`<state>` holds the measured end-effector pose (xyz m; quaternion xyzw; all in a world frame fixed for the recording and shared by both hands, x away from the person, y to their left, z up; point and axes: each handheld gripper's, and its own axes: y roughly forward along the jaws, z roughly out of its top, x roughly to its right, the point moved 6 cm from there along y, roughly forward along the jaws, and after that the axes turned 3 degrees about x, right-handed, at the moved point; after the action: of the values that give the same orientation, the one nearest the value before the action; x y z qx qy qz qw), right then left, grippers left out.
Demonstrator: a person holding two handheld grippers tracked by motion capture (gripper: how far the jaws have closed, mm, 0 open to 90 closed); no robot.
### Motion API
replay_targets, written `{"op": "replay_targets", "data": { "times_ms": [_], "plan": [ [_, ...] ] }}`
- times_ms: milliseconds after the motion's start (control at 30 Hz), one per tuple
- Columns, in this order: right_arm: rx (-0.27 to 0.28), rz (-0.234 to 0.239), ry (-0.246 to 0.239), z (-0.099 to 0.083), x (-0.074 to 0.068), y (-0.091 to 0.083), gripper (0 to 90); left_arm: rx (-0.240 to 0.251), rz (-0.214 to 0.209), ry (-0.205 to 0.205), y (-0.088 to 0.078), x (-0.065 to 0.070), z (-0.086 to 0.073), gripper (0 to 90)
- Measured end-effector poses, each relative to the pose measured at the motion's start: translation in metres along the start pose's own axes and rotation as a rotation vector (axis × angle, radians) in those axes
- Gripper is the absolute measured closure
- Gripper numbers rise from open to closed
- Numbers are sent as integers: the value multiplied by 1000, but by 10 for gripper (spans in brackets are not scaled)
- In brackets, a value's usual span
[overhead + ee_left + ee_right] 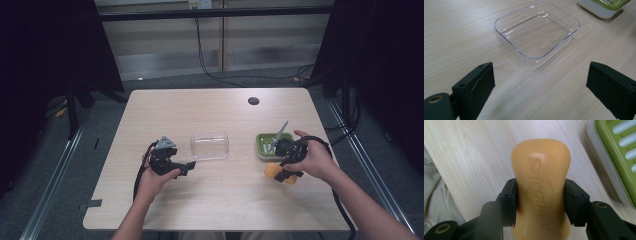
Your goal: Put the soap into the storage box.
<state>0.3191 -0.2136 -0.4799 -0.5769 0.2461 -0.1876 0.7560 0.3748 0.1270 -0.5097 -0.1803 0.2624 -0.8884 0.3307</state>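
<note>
An orange bar of soap [540, 187] with embossed lettering sits between the jaws of my right gripper [540, 202], which is shut on its narrow waist. From above, the soap [273, 171] shows just in front of the green soap dish [264, 141], and my right gripper [286, 172] holds it close over the table. The green slatted dish [616, 152] with its white base lies at the right in the right gripper view. My left gripper [187, 167] rests at the table's left, jaws open and empty [540, 92], facing a clear plastic tray [537, 30].
The clear tray [209, 145] stands mid-table between the two hands. A dark round hole [253, 101] marks the tabletop at the back. A grey plate [165, 143] tops the left gripper. Cables trail from both grippers; black frames flank the wooden table [215, 200].
</note>
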Motion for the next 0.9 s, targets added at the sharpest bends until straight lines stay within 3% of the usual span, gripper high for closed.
{"op": "replay_targets", "data": {
  "times_ms": [333,633,833,900],
  "plan": [
    [23,4,-20,2,8,-3,501,0,1,-3,0,0,0,80],
    [39,-39,-73,7,11,-1,501,3,7,2,-2,-1,1,80],
    [39,-36,-93,7,17,1,501,6,7,2,-3,-1,1,80],
    [45,-37,-80,6,18,0,501,6,8,-1,-3,-1,1,80]
  ]
}}
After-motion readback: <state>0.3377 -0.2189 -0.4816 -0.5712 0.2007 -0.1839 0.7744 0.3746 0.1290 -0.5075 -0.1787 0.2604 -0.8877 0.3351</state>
